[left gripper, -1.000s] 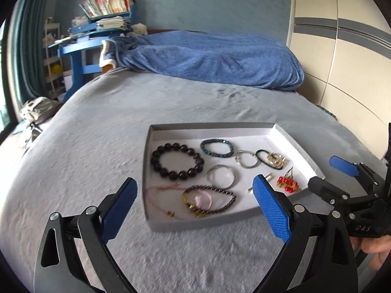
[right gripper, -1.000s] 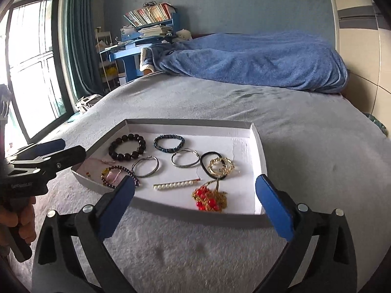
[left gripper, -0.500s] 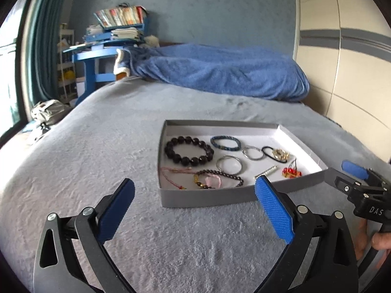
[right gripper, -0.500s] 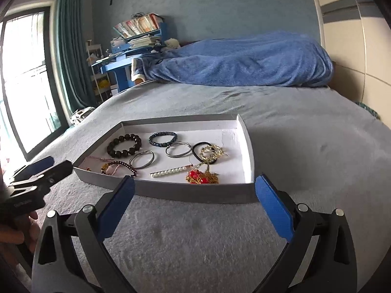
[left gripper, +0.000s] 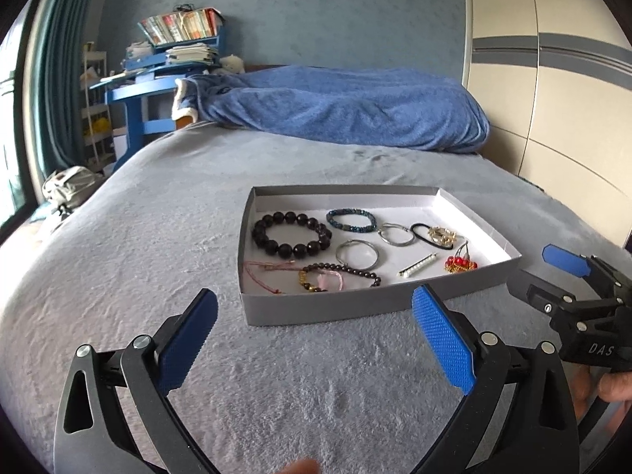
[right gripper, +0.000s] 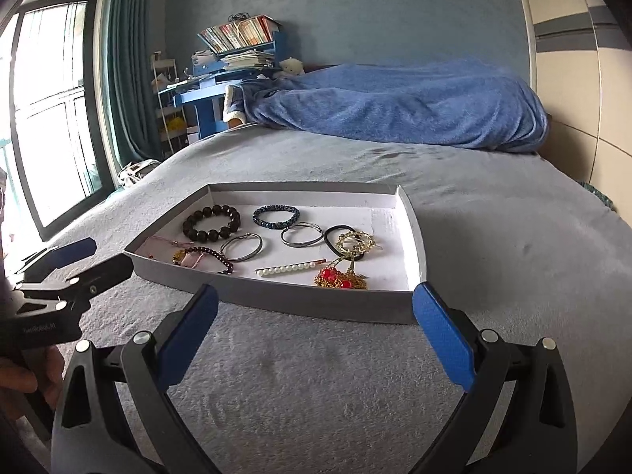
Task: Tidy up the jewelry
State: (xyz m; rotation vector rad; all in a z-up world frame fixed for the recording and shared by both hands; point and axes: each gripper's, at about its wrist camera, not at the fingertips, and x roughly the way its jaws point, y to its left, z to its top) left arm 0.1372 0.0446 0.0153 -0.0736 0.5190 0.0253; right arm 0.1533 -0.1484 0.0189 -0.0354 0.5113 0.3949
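A shallow grey tray (left gripper: 316, 310) (right gripper: 300, 300) with a white floor lies on the grey bed. Inside it are a black bead bracelet (left gripper: 290, 233) (right gripper: 211, 223), a blue bead bracelet (left gripper: 350, 219) (right gripper: 275, 215), silver bangles (left gripper: 356, 254) (right gripper: 241, 247), a pearl bar clip (left gripper: 417, 264) (right gripper: 290, 268), red bead earrings (left gripper: 460, 262) (right gripper: 339, 276), a gold hair tie (left gripper: 436, 235) (right gripper: 353, 241) and thin dark and pink bracelets (left gripper: 316, 274). My left gripper (left gripper: 314, 333) (right gripper: 71, 260) is open and empty, just short of the tray's near wall. My right gripper (right gripper: 316, 324) (left gripper: 553, 272) is open and empty, near the tray's right corner.
A blue blanket (left gripper: 347, 108) is heaped at the head of the bed. A blue desk with books (right gripper: 233, 59) and a window (right gripper: 47, 110) stand to the left, a wardrobe (left gripper: 553, 98) to the right. Bare grey bedspread (right gripper: 513, 237) surrounds the tray. A hand (right gripper: 23, 379) holds the left gripper.
Both grippers have pulled back and lowered from over the tray, so it now sits farther ahead. Both stay open and nothing in the tray has moved.
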